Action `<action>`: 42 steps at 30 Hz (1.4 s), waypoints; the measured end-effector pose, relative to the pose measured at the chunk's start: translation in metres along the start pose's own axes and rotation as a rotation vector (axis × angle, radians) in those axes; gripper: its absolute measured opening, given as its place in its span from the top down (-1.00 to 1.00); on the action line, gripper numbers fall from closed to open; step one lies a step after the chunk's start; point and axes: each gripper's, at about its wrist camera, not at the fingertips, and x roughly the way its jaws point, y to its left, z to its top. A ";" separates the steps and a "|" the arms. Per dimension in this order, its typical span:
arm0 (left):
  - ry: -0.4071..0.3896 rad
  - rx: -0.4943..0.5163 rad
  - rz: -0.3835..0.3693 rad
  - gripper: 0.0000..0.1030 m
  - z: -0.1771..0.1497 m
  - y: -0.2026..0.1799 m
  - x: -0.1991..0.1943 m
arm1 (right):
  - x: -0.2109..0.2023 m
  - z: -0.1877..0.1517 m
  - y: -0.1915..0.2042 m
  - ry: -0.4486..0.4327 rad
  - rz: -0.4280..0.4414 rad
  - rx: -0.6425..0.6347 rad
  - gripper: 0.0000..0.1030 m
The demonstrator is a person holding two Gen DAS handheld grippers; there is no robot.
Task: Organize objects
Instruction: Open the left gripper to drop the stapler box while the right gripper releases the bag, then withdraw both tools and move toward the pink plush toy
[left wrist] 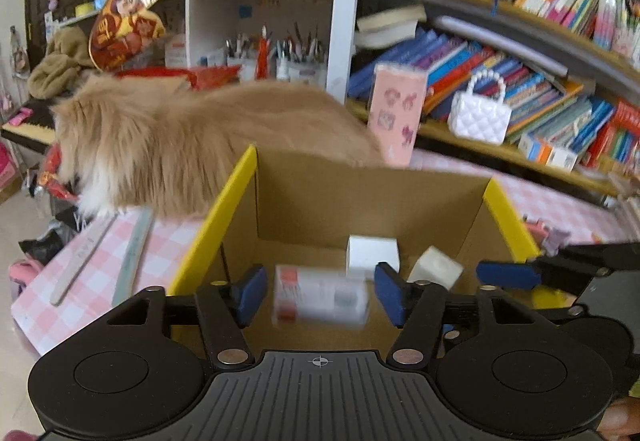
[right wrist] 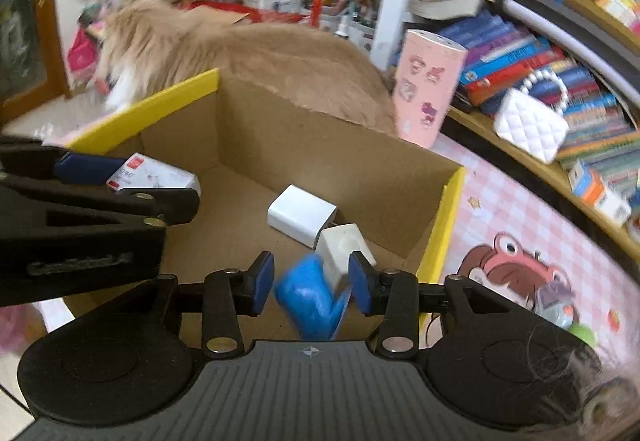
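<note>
Dropping items into the cardboard box [left wrist: 400, 197], lower centre of both frames. Left gripper [left wrist: 320, 295] parted, white-and-red packet [left wrist: 320, 299] loose between pads. Right gripper [right wrist: 312, 287] parted, blue object [right wrist: 310, 295] falling free. Next: withdrawing, fetching more.

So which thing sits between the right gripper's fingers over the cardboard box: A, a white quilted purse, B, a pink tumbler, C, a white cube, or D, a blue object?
D: in the right wrist view a blurred blue object sits between the right gripper's blue pads, above the cardboard box.
</note>
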 end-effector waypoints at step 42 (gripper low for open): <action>0.037 0.100 -0.087 -0.55 -0.104 0.037 -0.127 | -0.141 -0.126 0.081 -0.013 -0.224 0.309 -0.09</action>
